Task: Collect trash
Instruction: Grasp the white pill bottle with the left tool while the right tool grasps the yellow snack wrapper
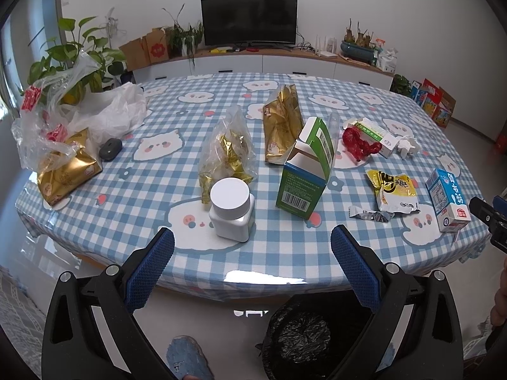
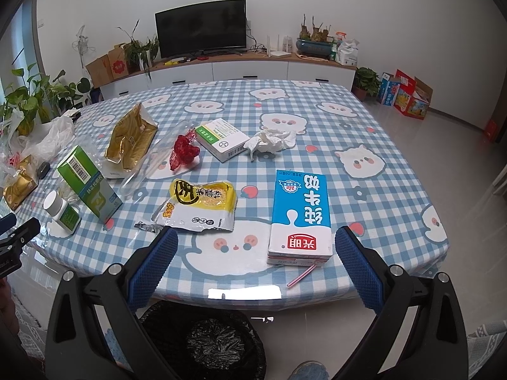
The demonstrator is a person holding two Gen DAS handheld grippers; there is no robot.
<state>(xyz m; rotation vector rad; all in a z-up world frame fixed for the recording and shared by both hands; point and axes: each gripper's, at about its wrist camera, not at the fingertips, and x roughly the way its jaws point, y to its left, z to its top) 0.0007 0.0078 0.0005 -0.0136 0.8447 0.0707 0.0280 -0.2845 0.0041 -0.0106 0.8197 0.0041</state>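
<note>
Trash lies scattered over a blue checked table (image 1: 126,221). My left gripper (image 1: 252,237) hangs open over the near edge, just short of a white pill bottle (image 1: 231,213) and an opened green carton (image 1: 305,174). A clear bag of gold wrappers (image 1: 229,155) stands behind the bottle. My right gripper (image 2: 256,240) is open too, with a blue milk carton (image 2: 301,218) lying flat just ahead of its right finger and a yellow snack wrapper (image 2: 199,205) ahead of the left one. A bin with a black liner (image 2: 215,342) sits on the floor below the table edge.
Farther back lie gold bags (image 1: 282,126), red mesh (image 2: 183,153), a green-and-white medicine box (image 2: 221,139), a crumpled tissue (image 2: 272,141) and a pink straw (image 2: 302,275). Plastic bags (image 1: 63,120) pile at the left end. A TV cabinet (image 1: 253,63) and plants (image 1: 76,60) stand behind.
</note>
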